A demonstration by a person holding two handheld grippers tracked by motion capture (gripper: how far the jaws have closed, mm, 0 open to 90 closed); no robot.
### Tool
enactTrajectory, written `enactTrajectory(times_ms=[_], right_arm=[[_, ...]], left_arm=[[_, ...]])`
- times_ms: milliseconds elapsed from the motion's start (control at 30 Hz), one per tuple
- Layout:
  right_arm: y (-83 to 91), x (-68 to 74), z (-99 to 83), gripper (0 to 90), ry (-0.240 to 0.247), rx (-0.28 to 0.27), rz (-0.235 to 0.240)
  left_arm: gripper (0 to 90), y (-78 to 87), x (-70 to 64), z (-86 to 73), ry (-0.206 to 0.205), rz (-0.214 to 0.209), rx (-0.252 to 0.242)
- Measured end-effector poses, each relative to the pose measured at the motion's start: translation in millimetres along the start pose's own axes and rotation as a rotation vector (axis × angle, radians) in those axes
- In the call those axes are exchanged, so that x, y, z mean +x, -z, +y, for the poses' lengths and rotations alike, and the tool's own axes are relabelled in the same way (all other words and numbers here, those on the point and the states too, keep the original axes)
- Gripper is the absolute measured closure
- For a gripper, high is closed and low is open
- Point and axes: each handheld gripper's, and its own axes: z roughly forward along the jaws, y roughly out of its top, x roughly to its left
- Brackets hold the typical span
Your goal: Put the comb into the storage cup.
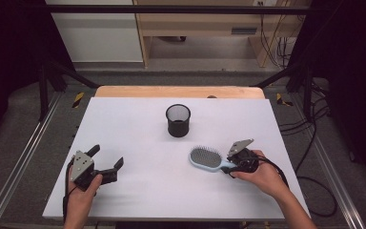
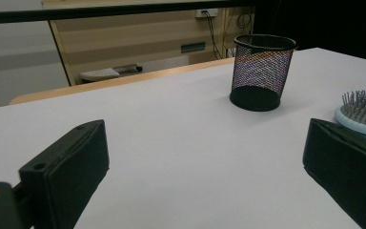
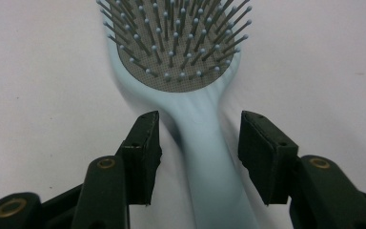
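A light blue hairbrush lies bristles up on the white table, right of centre. Its handle runs between the jaws of my right gripper, which stand apart on either side of it with small gaps, so the gripper is open. In the high view the right gripper sits at the handle end. My left gripper rests near the front left of the table, wide open and holding nothing. The left gripper view shows the brush head at its right edge.
A black mesh pen cup stands upright behind the brush, near the table's middle; it is also in the left gripper view. A wooden board edge runs along the table's far side. Cables trail on the floor at the right.
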Motion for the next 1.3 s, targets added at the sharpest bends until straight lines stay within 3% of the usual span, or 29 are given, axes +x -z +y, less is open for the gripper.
enactTrajectory(times_ms=[467, 600, 767, 900, 1033, 1167, 1300], right_arm=[[-1.2, -4.1, -1.1, 59.5, -0.004, 0.003, 0.056], [-1.1, -2.8, -0.7, 68.2, -0.001, 0.009, 0.077], [-1.0, -1.9, -0.6, 69.2, 0.001, 0.007, 0.075], [0.2, 1.0, 0.6, 69.4, -0.036, 0.011, 0.063], [2.0, 7.4, 2.9, 69.4, -0.042, -0.003, 0.026], [4.9, 11.1, 4.7, 69.5, -0.055, -0.036, -0.005], [11.4, 14.9, 5.4, 69.4, -0.084, -0.091, -0.066]], left_arm=[[1.8, -2.1, -3.2, -0.9, -0.008, -0.005, 0.013], [1.8, -3.5, -5.4, -1.4, -0.013, -0.01, 0.017], [1.9, -4.8, -7.0, -1.9, -0.018, -0.012, 0.022], [1.9, -4.0, -6.5, -2.0, -0.022, -0.011, 0.023], [2.0, -3.5, -4.1, -1.6, -0.016, -0.006, 0.019], [2.2, -2.9, -2.9, -2.3, 0.0, -0.004, 0.017], [2.4, -3.4, -2.9, -1.1, 0.013, -0.011, 0.01]])
